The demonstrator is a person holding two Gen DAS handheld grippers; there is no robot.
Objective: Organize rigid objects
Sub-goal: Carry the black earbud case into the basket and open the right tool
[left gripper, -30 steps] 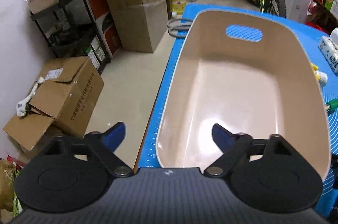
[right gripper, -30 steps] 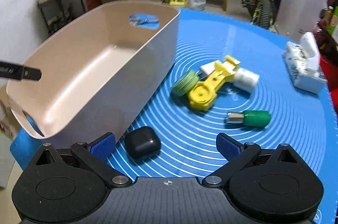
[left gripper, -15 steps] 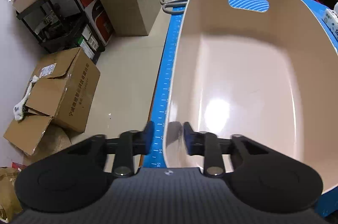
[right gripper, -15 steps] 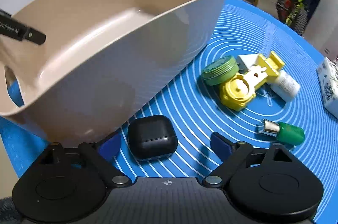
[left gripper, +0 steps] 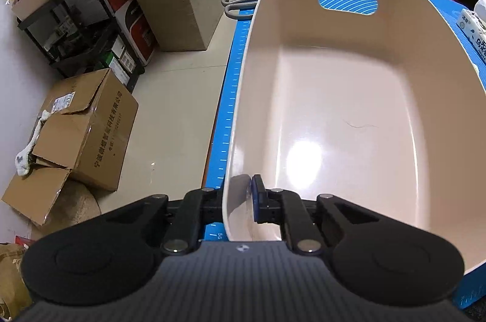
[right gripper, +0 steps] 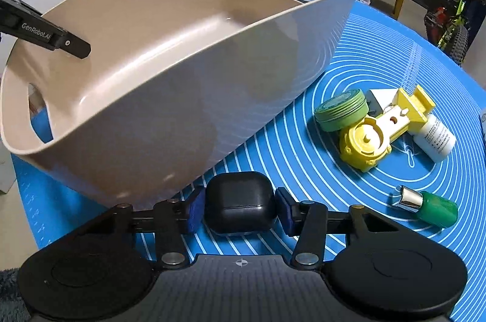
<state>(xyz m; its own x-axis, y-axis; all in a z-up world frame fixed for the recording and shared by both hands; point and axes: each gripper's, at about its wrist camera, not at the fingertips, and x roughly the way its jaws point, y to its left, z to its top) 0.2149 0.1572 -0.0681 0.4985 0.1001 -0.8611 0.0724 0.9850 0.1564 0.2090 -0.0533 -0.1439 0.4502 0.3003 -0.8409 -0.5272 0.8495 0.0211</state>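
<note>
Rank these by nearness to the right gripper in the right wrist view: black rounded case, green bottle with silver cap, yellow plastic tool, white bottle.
1. Black rounded case: clamped in the right gripper.
2. Green bottle with silver cap: lying to the right.
3. Yellow plastic tool: farther ahead, right.
4. White bottle: just beyond the tool's right side.

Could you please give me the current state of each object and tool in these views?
Beige bin: empty, tilted, wall clamped by left tool.
Black case: closed, gripped by right tool.
Green tin: lidded, leaning on yellow toy.
Green bottle: capped, lying down.
White bottle: lying down.
</note>
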